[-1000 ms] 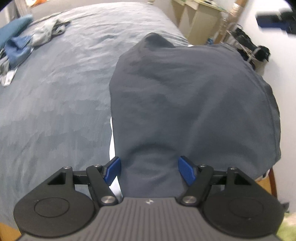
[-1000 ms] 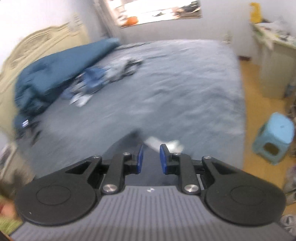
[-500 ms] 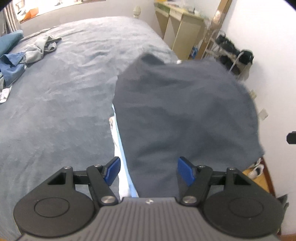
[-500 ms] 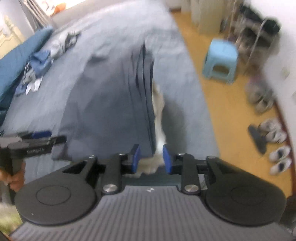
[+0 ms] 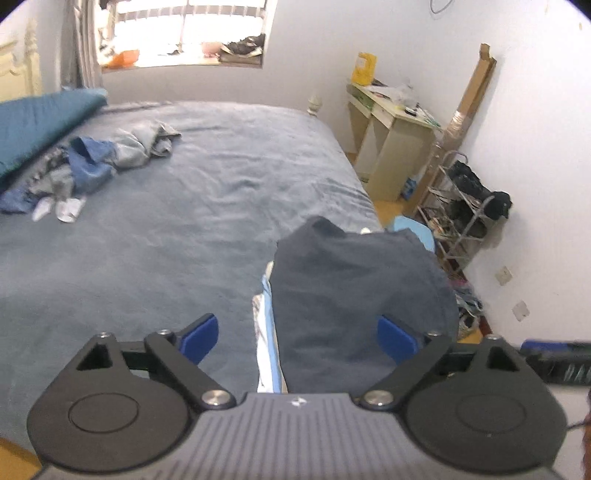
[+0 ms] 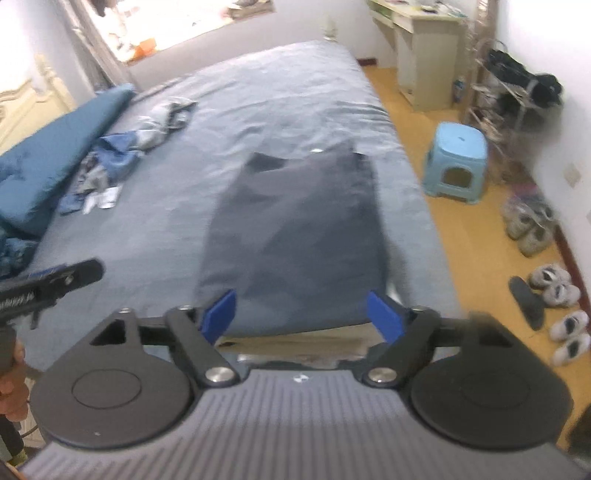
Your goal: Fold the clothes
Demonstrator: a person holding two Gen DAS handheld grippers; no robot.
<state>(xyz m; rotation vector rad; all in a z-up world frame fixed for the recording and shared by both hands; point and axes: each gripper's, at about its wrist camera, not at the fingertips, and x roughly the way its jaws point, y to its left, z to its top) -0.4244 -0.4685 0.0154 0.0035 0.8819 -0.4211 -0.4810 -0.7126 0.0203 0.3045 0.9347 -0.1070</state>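
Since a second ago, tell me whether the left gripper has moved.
Yes. The left gripper, jaws just opened, empty, has pulled up and back: the dark garment on the bed looks smaller, and the window now shows.

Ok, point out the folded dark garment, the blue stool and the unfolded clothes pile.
folded dark garment [image 6: 295, 229], right wrist view, top face
blue stool [image 6: 456, 160], right wrist view, side panel
unfolded clothes pile [image 5: 92, 166], left wrist view, blue piece

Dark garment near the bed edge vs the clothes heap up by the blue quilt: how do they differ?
The dark garment lies spread flat as one smooth panel; the clothes heap is crumpled and bunched. The garment is one dark grey-blue; the heap mixes blue, grey and white. The garment sits atop lighter fabric; the heap lies straight on the bed. Neither is held.
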